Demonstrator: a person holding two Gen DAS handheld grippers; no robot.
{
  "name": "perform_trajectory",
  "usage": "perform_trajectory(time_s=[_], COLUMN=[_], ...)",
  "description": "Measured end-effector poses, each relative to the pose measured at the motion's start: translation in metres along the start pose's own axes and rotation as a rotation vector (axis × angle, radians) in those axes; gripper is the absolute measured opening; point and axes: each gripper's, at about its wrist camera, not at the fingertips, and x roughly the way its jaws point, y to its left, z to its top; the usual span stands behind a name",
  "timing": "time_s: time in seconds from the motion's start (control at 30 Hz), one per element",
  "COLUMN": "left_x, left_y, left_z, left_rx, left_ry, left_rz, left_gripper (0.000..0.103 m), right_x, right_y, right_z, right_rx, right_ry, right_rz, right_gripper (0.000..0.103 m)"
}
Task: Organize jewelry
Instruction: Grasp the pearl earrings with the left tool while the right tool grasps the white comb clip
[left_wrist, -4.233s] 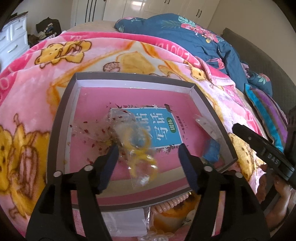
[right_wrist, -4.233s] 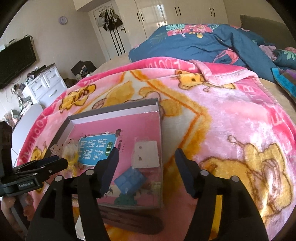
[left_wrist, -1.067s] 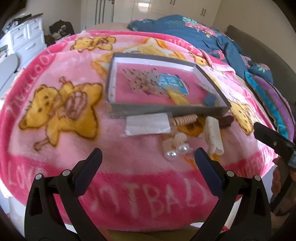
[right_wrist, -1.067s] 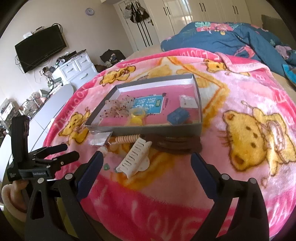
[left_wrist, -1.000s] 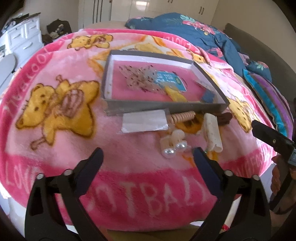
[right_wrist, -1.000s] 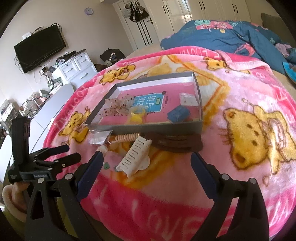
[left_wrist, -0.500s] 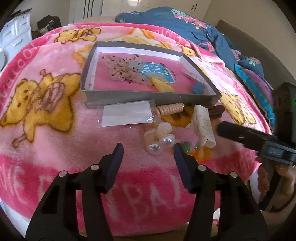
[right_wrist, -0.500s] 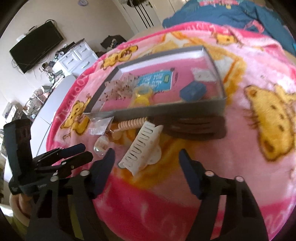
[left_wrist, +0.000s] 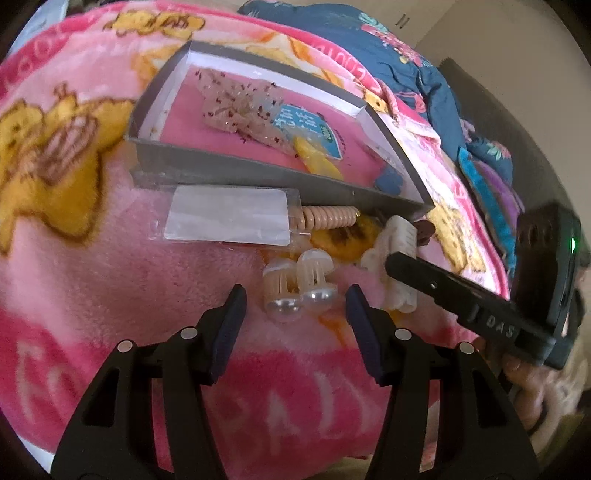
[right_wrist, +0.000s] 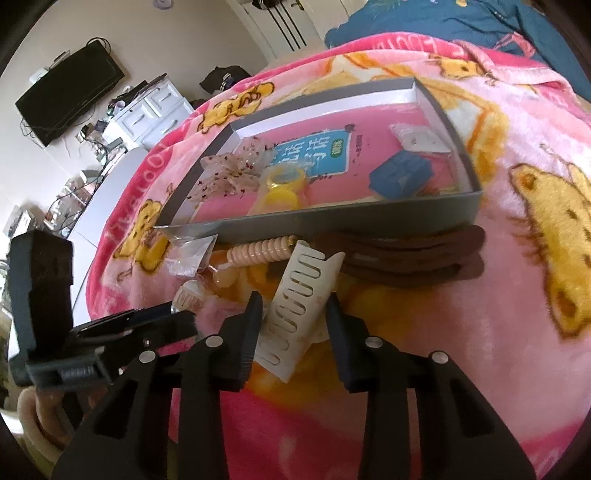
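Two pearl-headed clips (left_wrist: 299, 286) lie side by side on the pink blanket, just ahead of my left gripper (left_wrist: 295, 314). Its jaws stand half apart on either side of the pearl ends without touching them. A white claw clip (right_wrist: 299, 314) lies lengthwise between the fingers of my right gripper (right_wrist: 293, 321). Those jaws are closing on it, and a small gap still shows at the right pad. Behind both stands the grey tray (left_wrist: 240, 173), which holds a spotted clear bag (left_wrist: 240, 107), a yellow piece (right_wrist: 282, 188) and a blue box (right_wrist: 400, 175).
Against the tray's front wall lie a clear sachet with a white card (left_wrist: 229, 218), a peach spiral hair tie (right_wrist: 258, 251) and dark brown hair clips (right_wrist: 406, 258). A blue quilt (left_wrist: 406, 70) is piled at the far side of the bed. A dresser and a television stand at the left.
Both grippers have come down and forward to the items in front of the tray. Their wide jaws have narrowed, the left about the pearl clips, the right about the white claw clip.
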Motion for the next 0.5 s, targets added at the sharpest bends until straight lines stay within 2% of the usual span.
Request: perform_trajectory(time_s=[0.2, 0.27, 0.3, 0.5], left_x=[0.007, 0.009, 0.01, 0.005], left_y=[0.006, 0.006, 0.006, 0.001], left_z=[0.005, 0.006, 0.007, 0.005], left_rx=[-0.062, -0.073, -0.078, -0.06], left_ry=[0.013, 0.015, 0.016, 0.0], left_rz=[-0.047, -0.06, -0.062, -0.037], left_gripper=[0.048, 0.041, 0.036, 0.035], right_x=[-0.016, -0.021, -0.024, -0.037], right_y=[-0.015, -0.019, -0.021, -0.032], right_z=[-0.003, -0.004, -0.004, -0.007], right_rx=[0.0, 0.002, 0.002, 0.019], right_ry=[-0.045, -0.059, -0.065, -0.09], right_rz=[-0.036, -0.05, -0.057, -0.075], right_gripper=[0.029, 0.028, 0.028, 0.028])
